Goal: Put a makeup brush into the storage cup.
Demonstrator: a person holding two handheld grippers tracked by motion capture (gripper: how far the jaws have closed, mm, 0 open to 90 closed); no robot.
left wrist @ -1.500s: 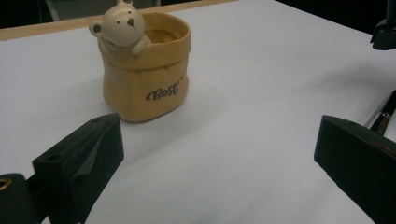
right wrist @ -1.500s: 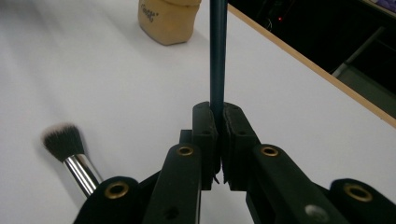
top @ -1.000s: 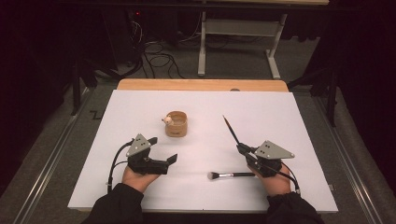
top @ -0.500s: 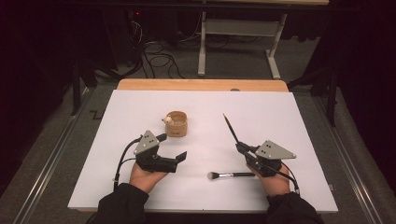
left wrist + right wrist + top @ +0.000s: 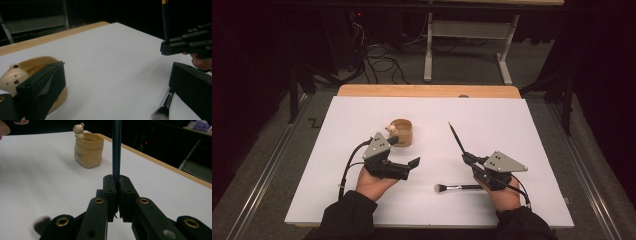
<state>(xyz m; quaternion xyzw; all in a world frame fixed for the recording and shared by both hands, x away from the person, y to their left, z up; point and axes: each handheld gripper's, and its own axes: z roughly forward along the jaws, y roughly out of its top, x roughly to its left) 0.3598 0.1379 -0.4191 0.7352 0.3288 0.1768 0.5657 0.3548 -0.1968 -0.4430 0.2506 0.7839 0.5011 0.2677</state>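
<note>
Right gripper [image 5: 465, 158], lower right of the high view: jaws closed on a thin dark brush [image 5: 456, 138], clamped near its lower end. The brush shaft runs up and to the left from the jaw tips, its pointed end toward the centre of the white table [image 5: 512, 120]. In the right gripper view the same brush [image 5: 116, 150] rises straight out of the pinched jaws at centre frame, no gap visible on either side of the shaft.

Left gripper [image 5: 411, 167], lower left of the high view, held in a hand [image 5: 374, 184] coming in from the bottom edge: jaws stand apart, with bare table between them in the left gripper view.

Makeup brush [image 5: 458, 188] lies flat on the table, lower centre of the high view, bristle head to the left, handle running right toward the right hand. It sits between the two grippers (touching neither jaw set, as far as the high view tells). Its bristles show at the lower right of the left gripper view [image 5: 162, 112] and at the lower left of the right gripper view [image 5: 41, 224].

Tan holder [image 5: 402, 132] with a small bear figure [image 5: 390, 130] on its rim stands upright, centre left of the high view, just above the left gripper. In the right gripper view the holder [image 5: 88, 151] is at upper centre left, well apart from the clamped brush.
</note>
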